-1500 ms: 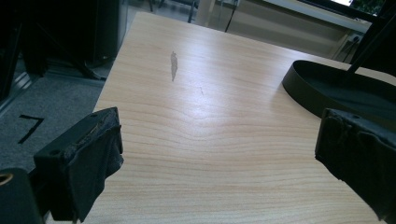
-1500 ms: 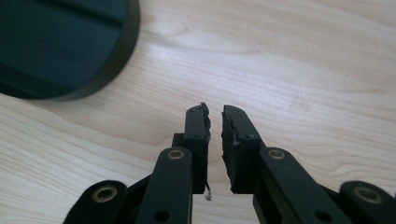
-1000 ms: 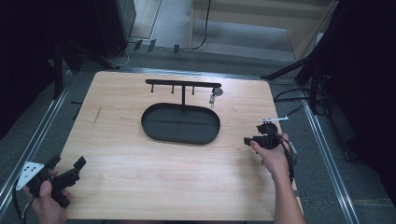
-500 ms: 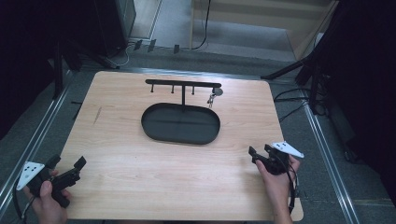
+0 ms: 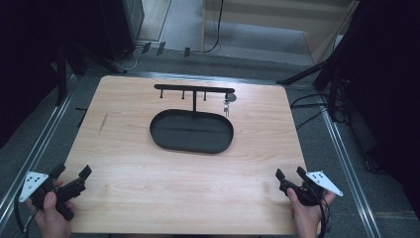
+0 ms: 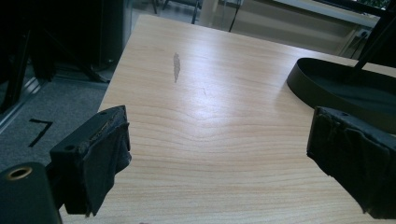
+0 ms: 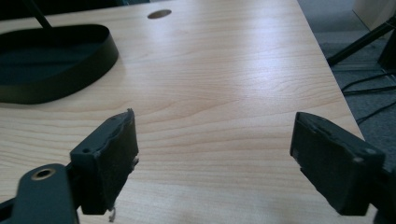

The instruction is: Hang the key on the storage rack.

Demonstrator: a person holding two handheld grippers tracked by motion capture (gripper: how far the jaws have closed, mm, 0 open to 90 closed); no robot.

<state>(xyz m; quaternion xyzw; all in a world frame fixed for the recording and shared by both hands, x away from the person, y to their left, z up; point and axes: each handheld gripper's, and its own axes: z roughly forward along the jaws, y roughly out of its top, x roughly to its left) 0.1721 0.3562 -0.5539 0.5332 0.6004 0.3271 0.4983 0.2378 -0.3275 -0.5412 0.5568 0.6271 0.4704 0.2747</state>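
Tray (image 5: 192, 132), a black oval dish, lies a little toward 12 o'clock of the middle of the table (image 5: 148, 193), which is a pale wood board with a small dark smear (image 5: 103, 122) toward 9 o'clock. From the tray rises a thin post carrying a black rack (image 5: 194, 89) with short pegs; a small key-like thing (image 5: 228, 102) hangs at the rack's 3 o'clock end, too small to make out. In the left gripper view the tray's rim (image 6: 322, 95) shows at 2 o'clock, the smear (image 6: 176, 66) at 11 o'clock. In the right gripper view the tray's wall (image 7: 70, 70) sits at 10 o'clock, with a round hole (image 7: 159, 14) in the board near 12 o'clock.

Left gripper (image 5: 69, 175) is held in a hand (image 5: 48, 218) at the table's 7 o'clock corner, its jaws spread wide with bare wood between them, gripping nothing; its own view (image 6: 217, 154) shows the same gap. Right gripper (image 5: 289, 176) is held in the other hand (image 5: 308, 218) at the 5 o'clock corner, jaws likewise wide apart and empty, as its own view (image 7: 215, 158) confirms. Both grippers are well apart from the tray
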